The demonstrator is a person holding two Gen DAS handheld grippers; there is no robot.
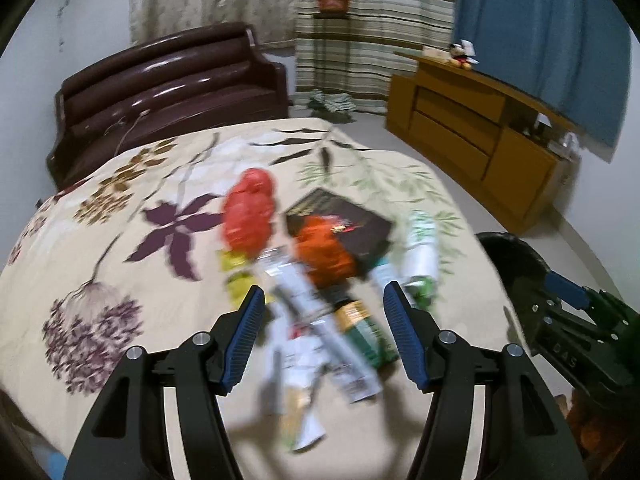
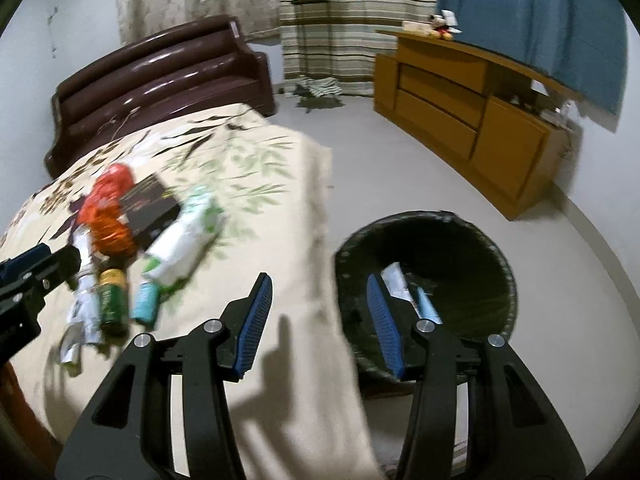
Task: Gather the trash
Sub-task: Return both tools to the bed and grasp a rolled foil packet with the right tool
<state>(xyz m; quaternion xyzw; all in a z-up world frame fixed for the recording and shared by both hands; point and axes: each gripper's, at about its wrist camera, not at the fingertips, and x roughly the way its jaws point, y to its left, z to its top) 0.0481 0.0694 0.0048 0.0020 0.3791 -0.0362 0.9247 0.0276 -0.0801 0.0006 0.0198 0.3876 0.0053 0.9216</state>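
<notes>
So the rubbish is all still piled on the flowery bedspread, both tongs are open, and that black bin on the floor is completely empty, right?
Not quite: the black bin is not empty. The right wrist view shows a white wrapper and a light blue piece already lying inside it. The rest stands: a pile of rubbish lies on the bedspread, and both the left tongs and right tongs are open.

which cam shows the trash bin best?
Right wrist: the black trash bin shows its whole rim and inside, with wrappers already in it. Left wrist catches only a dark rim section at the right, behind the right gripper.
</notes>
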